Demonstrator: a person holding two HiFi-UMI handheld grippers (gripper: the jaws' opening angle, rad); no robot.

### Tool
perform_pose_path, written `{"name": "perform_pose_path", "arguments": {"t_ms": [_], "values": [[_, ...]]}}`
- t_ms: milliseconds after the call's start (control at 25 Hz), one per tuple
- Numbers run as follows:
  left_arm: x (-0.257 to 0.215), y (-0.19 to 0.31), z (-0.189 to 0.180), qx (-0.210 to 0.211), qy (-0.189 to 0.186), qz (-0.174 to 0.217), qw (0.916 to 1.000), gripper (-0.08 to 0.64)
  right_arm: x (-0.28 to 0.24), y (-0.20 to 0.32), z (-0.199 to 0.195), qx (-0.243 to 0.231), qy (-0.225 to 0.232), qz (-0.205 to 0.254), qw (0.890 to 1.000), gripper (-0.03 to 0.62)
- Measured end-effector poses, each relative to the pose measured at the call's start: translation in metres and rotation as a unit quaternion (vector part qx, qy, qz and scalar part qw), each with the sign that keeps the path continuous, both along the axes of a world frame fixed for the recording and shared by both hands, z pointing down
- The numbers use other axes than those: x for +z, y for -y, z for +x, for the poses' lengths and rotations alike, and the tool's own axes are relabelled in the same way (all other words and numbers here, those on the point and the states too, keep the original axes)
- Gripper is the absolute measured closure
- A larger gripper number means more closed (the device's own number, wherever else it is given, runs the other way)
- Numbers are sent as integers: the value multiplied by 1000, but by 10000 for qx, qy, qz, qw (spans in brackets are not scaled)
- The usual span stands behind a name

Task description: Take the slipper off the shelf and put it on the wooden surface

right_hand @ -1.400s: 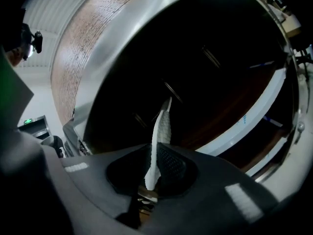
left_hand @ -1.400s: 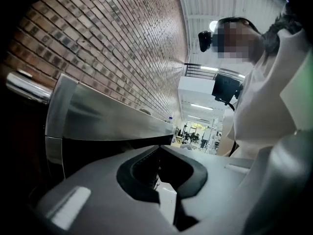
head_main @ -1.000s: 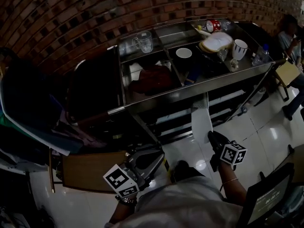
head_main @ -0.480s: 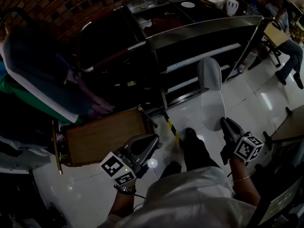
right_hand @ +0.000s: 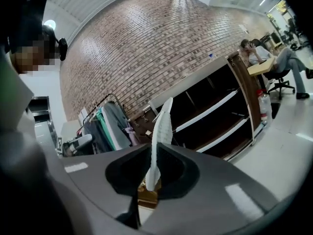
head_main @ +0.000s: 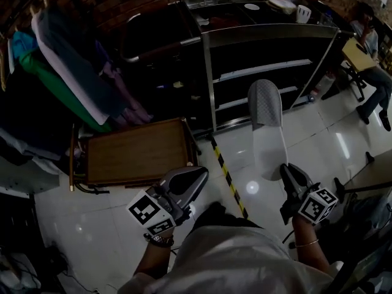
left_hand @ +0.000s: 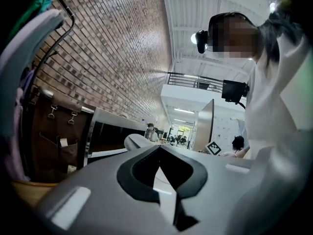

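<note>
Between jaws of right hand-held gripper (head_main: 287, 169): slipper (head_main: 267, 124), clamped, clear of shelf (head_main: 263, 70); table (head_main: 138, 158) to its left, not yet reached; left hand-held gripper (head_main: 198, 176) closed, empty.

from here the slipper (head_main: 267, 127) looks like pale soft cloth, finely textured over the toe and smoother along the sole. the wooden surface (head_main: 138, 158) is matt brown wood. the floor (head_main: 343, 146) is glossy white tile with lamp glare. the shelf (head_main: 269, 34) frame looks like brushed metal, and the wall (right_hand: 161, 38) is rough brick. the left gripper (left_hand: 159, 148) and right gripper (right_hand: 155, 148) have smooth matt grey plastic shells.
</note>
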State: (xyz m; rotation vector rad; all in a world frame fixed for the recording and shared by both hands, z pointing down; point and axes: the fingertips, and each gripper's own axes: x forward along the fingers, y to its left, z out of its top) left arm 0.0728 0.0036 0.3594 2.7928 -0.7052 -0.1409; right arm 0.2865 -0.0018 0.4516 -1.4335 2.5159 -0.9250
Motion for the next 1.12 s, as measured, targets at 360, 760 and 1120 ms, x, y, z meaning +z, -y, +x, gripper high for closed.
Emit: {"name": "perform_pose_path", "arguments": {"t_ms": [360, 760, 1120], "values": [[1, -82, -8, -1048, 19, -183, 9943, 565, 8, -58, -29, -968, 529, -75, 9939, 561], [-3, -120, -112, -1977, 723, 303, 9771, 565, 10, -73, -126, -1884, 451, 53, 9810, 561], [-3, -81, -239, -1681, 244, 280, 9851, 565, 34, -35, -246, -1401, 495, -268, 9885, 561]]}}
